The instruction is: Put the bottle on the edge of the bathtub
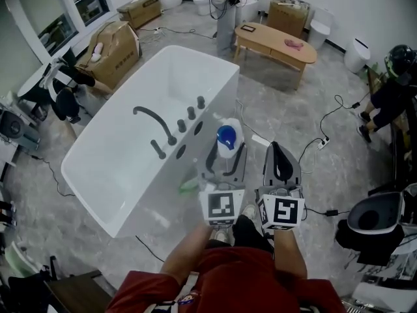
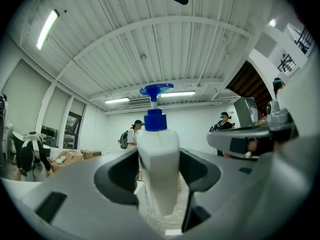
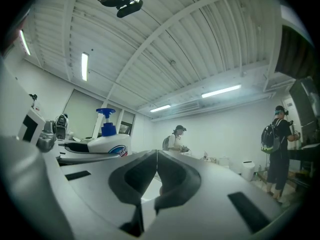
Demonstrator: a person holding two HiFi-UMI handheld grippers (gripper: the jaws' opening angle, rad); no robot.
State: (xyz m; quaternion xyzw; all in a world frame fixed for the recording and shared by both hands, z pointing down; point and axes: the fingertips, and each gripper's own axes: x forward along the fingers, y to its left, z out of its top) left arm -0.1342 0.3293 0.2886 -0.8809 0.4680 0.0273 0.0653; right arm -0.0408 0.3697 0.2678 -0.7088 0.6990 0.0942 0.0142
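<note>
Status: pick is done, place is not.

- Left gripper is clamped on the pump bottle, a white body with a blue pump head. In the left gripper view both jaws press on the sides of the body low down. The bottle stands upright with the pump on top.
- The bottle is in the air, not resting on anything. From the head view it sits over the floor just beside the long near side of the bathtub, about level with the black knobs. It is not over the rim yet, as far as I can judge.
- Right gripper has its jaws pressed together with nothing between them. It hangs just beside the left one and is doing no work.
- The near rim already carries the black faucet spout and the row of knobs, so free ledge there is limited. There is a small green item at the tub side lower down, and I can't tell what it is.

Left to do, my read: move the bottle sideways over a bare stretch of rim, set the base down flat, open the jaws and back out. The main risk is the narrow ledge. If the base overhangs, the bottle tips into the tub or onto the floor on release.
</note>
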